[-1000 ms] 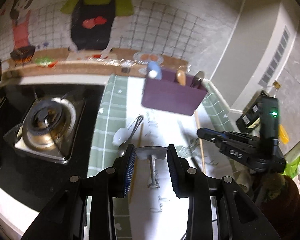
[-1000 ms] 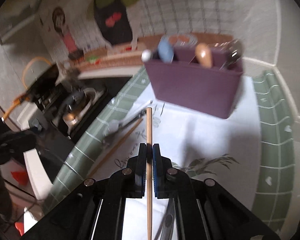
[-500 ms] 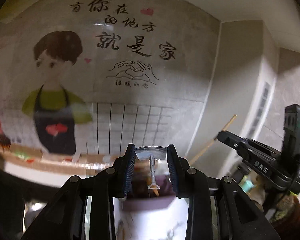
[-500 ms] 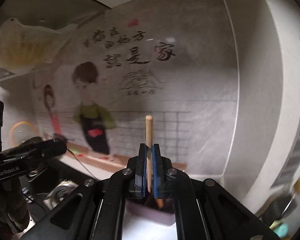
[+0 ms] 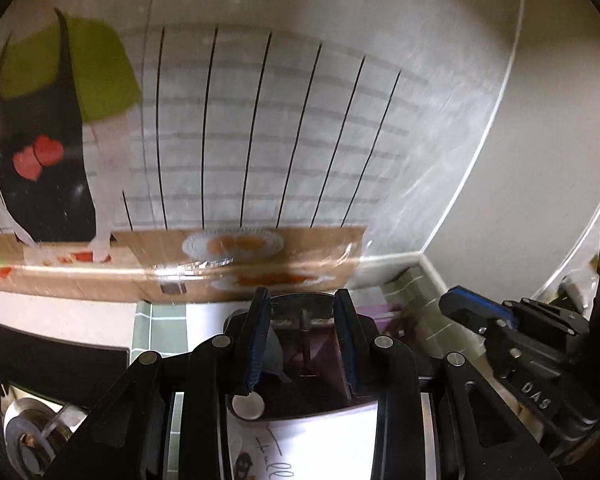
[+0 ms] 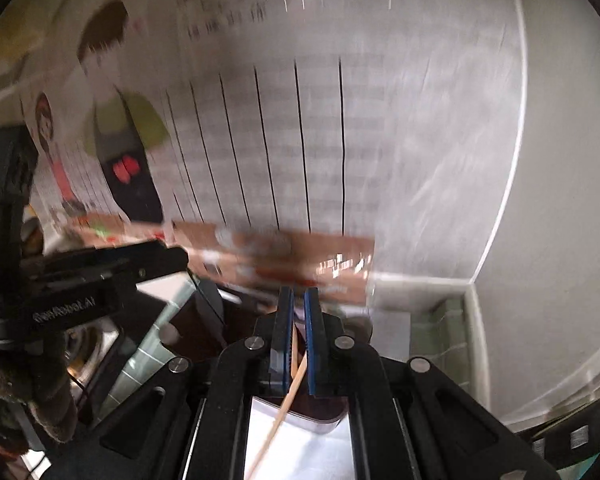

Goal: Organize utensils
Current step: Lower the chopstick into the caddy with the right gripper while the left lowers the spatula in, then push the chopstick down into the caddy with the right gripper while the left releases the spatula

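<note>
Two claws over the purple plastic utensil holder (image 5: 320,396) on the desk. Left claw (image 5: 302,338) grips a flat metal scraper-like tool (image 5: 304,312) crosswise. Right claw (image 6: 299,338) is clenched on a thin wooden chopstick (image 6: 278,420), tilted.

Metal spatula (image 5: 305,322) clamped between the fingers, handle pointing down; wooden chopstick (image 6: 286,402) slanting between fingers, over purple holder (image 6: 320,416).

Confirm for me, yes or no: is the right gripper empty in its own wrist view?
No: the right gripper has its blue pads closed on a thin wooden chopstick, which slants down from between them toward the camera.
</note>
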`<state>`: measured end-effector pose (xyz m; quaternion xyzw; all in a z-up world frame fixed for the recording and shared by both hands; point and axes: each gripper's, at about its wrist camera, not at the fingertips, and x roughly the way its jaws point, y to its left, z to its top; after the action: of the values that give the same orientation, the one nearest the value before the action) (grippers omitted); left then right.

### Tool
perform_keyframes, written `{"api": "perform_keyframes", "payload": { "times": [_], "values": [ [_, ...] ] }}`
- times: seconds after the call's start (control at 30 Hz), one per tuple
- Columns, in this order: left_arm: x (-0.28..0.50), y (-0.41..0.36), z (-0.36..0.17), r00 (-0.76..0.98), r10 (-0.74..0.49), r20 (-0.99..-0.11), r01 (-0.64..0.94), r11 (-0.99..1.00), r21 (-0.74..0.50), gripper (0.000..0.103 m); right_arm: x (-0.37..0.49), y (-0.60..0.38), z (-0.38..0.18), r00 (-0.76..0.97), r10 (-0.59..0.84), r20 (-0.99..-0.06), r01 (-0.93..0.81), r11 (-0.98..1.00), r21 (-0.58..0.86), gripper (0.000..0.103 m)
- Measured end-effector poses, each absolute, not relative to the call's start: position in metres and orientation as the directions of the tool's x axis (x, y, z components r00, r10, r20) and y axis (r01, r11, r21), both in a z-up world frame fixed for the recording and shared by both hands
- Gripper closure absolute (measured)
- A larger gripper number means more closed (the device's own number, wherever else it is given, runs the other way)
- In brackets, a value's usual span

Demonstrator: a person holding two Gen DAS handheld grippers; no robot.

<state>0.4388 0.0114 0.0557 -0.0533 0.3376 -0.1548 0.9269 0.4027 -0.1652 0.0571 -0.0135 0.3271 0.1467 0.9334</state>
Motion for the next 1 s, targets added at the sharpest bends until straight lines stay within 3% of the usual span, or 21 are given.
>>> {"api": "perform_keyframes", "payload": {
  "times": [0.27, 0.3, 0.63, 0.87, 1.0],
  "values": [
    [0.436, 0.013, 0.038, 0.697, -0.342, -0.63, 0.261, 0.94, -0.221, 0.07, 0.406, -0.183, 0.039, 0.675, 0.349, -0.65, -0.314, 0.933, 0.174, 0.098],
    [0.433, 0.013, 0.038, 0.699, -0.34, -0.629, 0.263, 0.94, -0.216, 0.07, 0.404, -0.184, 0.039, 0.658, 0.36, -0.661, -0.325, 0.928, 0.182, 0.094],
    [0.394, 0.023, 0.052, 0.73, -0.327, -0.6, 0.257, 0.945, -0.202, 0.07, 0.344, -0.171, -0.017, 0.214, 0.58, -0.786, -0.476, 0.765, 0.435, 0.083],
    [0.368, 0.043, 0.078, 0.77, -0.297, -0.564, 0.223, 0.954, -0.199, 0.07, 0.294, -0.081, -0.079, 0.041, 0.515, -0.856, -0.598, 0.699, 0.392, 0.084],
    [0.36, 0.051, 0.089, 0.788, -0.291, -0.543, 0.214, 0.956, -0.202, 0.07, 0.289, -0.045, -0.099, 0.046, 0.426, -0.903, -0.618, 0.723, 0.309, 0.084]
  ]
}}
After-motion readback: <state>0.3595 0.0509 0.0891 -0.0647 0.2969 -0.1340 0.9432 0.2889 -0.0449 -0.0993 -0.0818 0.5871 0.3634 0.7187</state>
